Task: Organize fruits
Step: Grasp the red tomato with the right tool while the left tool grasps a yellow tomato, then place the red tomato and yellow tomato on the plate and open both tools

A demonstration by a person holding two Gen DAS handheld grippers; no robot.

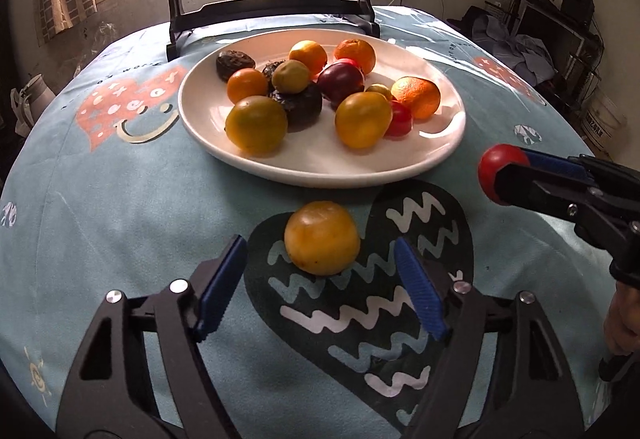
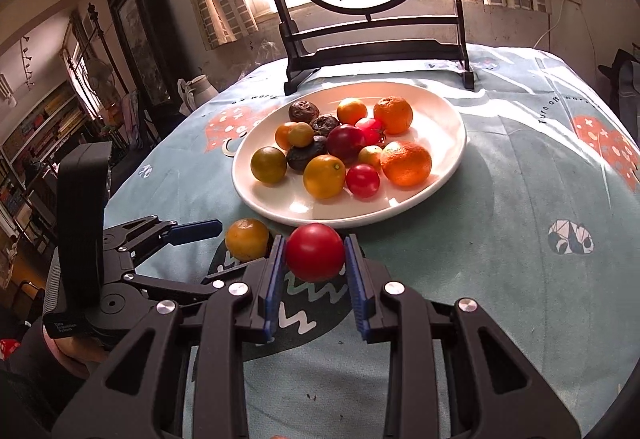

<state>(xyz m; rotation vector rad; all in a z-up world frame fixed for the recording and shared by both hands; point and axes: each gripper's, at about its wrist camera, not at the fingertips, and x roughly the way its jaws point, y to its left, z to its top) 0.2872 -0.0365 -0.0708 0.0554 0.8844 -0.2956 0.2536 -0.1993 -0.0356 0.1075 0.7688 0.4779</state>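
Blue-padded left gripper (image 1: pixel 320 279), jaws spread wide and empty, frames 1 yellow-orange fruit (image 1: pixel 322 238) on the tablecloth (image 1: pixel 120 219); closing squarely should secure it. Right gripper (image 2: pixel 315 259) clamps 1 red tomato (image 2: pixel 315 252) just short of the white plate (image 2: pixel 440 195).

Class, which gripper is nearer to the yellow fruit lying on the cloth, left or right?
Left. The left gripper is open with the yellow fruit just ahead of its fingertips. The right gripper is off to the side, shut on a red tomato.
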